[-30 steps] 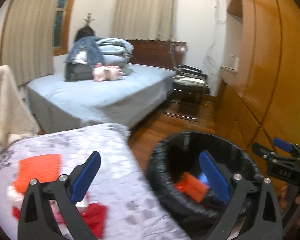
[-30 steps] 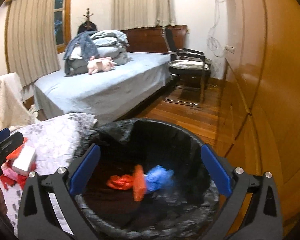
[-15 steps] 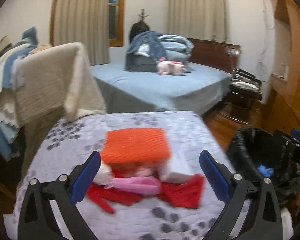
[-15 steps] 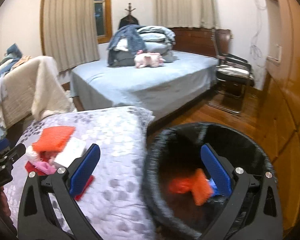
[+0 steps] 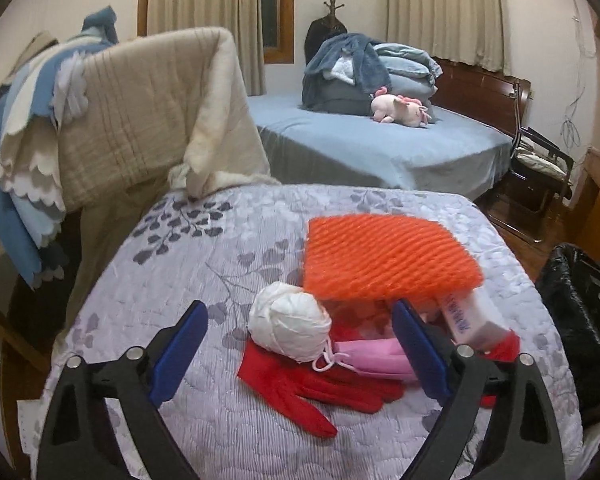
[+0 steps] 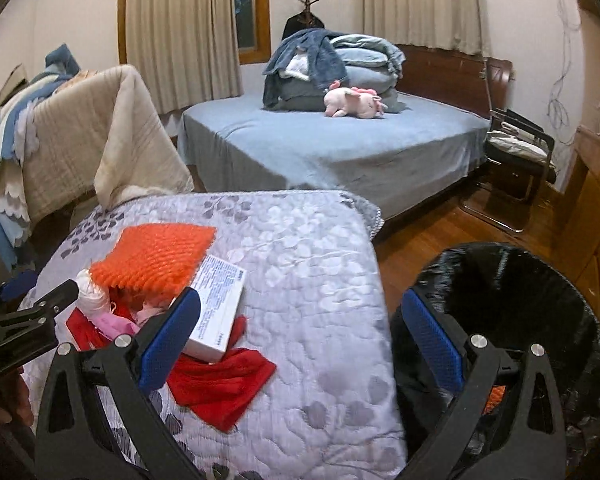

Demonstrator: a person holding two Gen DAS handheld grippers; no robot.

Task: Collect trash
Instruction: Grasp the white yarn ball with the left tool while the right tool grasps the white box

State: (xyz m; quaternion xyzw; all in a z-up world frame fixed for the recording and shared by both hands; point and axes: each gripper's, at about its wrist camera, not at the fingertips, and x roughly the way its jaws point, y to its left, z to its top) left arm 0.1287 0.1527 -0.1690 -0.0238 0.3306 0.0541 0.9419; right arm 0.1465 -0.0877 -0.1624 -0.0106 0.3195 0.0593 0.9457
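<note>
The left gripper hangs over the trash pile on the quilted table; its jaws stand wide apart with nothing clamped, and they have just been closing a little, the white ball and pink mask lying below the gap. An orange foam net rests on top of the pile, just behind the white ball; a white box leans out from under the net's right edge; a red glove spreads in front of the ball. The right gripper points at the table's right edge; its jaws are also wide apart and empty. A black-lined bin stands on the floor just right of the table, with an orange scrap inside.
</note>
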